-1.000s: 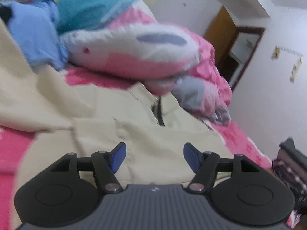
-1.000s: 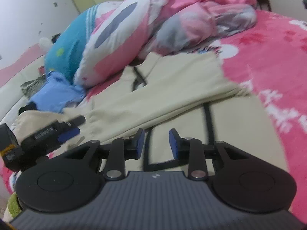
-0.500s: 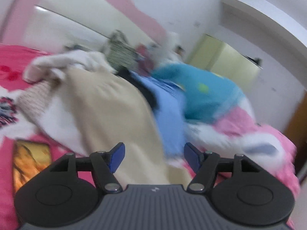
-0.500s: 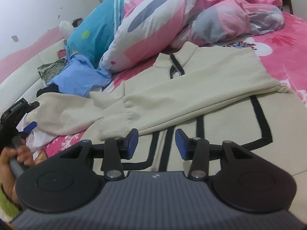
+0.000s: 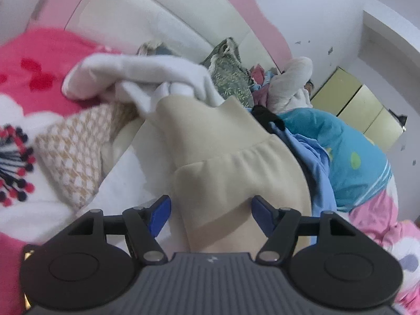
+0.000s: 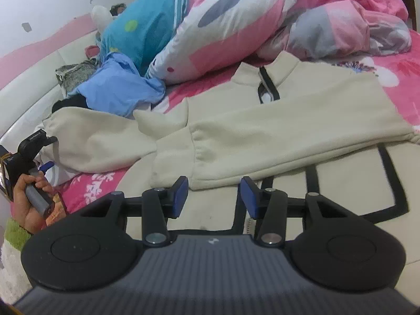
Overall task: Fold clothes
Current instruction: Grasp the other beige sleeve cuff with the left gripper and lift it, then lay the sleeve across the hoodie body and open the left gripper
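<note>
Bed (image 6: 409, 60) in pink floral sheet, quilt pile (image 6: 262, 18) bunched toward headboard edge. Cream jacket (image 6: 302, 110) flat mid-bed, one sleeve folded across chest, other sleeve (image 5: 218, 162) stretched toward headboard side. My left gripper (image 5: 210, 210) straddling that sleeve, fingers wide, not pinching. Right gripper (image 6: 214, 197) over jacket hem, fingers just spread apart, nothing held.
</note>
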The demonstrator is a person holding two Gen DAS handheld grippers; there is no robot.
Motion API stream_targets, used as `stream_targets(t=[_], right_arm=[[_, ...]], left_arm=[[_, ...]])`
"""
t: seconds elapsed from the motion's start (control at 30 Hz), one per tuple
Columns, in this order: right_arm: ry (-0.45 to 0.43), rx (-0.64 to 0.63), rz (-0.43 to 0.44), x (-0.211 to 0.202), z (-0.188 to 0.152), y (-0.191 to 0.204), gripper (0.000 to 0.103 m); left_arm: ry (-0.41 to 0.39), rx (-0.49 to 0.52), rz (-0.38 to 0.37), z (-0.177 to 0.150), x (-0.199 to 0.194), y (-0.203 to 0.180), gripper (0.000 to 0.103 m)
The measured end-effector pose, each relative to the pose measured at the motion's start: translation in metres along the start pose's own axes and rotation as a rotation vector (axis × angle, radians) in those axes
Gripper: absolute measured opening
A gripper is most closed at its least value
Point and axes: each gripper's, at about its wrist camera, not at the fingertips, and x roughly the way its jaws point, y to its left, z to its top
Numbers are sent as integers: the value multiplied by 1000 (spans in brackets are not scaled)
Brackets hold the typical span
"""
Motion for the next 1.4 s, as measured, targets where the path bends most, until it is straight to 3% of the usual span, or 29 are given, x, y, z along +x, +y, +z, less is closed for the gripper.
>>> stream_targets(t=[0.07, 0.13, 0.23, 0.4, 0.53, 0.7, 0.8, 0.9, 0.97, 1.0, 1.03, 1.07, 1.13, 1.2, 1.3, 1.4], right_arm=[[17, 6, -3, 5, -2, 0, 44], [28, 7, -12, 8, -4, 1, 44], [38, 6, -23, 11, -7, 2, 44], [33, 13, -25, 6, -9, 0, 45], [22, 34, -19, 2, -11, -5, 45], [2, 60, -12, -10, -15, -14, 45], [-17, 80, -21, -21, -18, -24, 45], [-50, 114, -47, -37, -21, -41, 45], [-74, 143, -72, -48, -25, -55, 45], [-85, 164, -87, -54, -28, -64, 45], [-96, 189, -100, -60, -31, -73, 46], [-106, 216, -112, -65, -34, -83, 47], [-125, 292, -120, -75, -43, -103, 48], [-137, 377, -113, -82, -53, -124, 48], [-144, 451, -107, -85, -64, -145, 49], [-161, 496, -78, -84, -64, -159, 49]], left_arm=[[-5, -9, -21, -1, 2, 5, 63], [-21, -25, -43, -1, 1, 10, 37], [-46, -34, -54, -2, -7, 10, 22], [-117, 59, -50, -8, -25, -8, 9], [-142, 100, -64, -12, -34, -28, 5], [-222, 209, -100, -25, -59, -76, 5], [-251, 319, -212, -49, -85, -133, 5], [-251, 486, -365, -96, -126, -197, 5], [-197, 687, -481, -148, -151, -241, 7], [-147, 777, -540, -176, -160, -256, 18], [-82, 852, -596, -204, -167, -264, 37], [-16, 926, -651, -233, -174, -272, 46], [92, 1054, -745, -286, -188, -281, 51], [125, 1122, -791, -322, -203, -271, 51], [148, 1167, -810, -337, -219, -255, 55], [184, 1176, -767, -323, -218, -238, 58]])
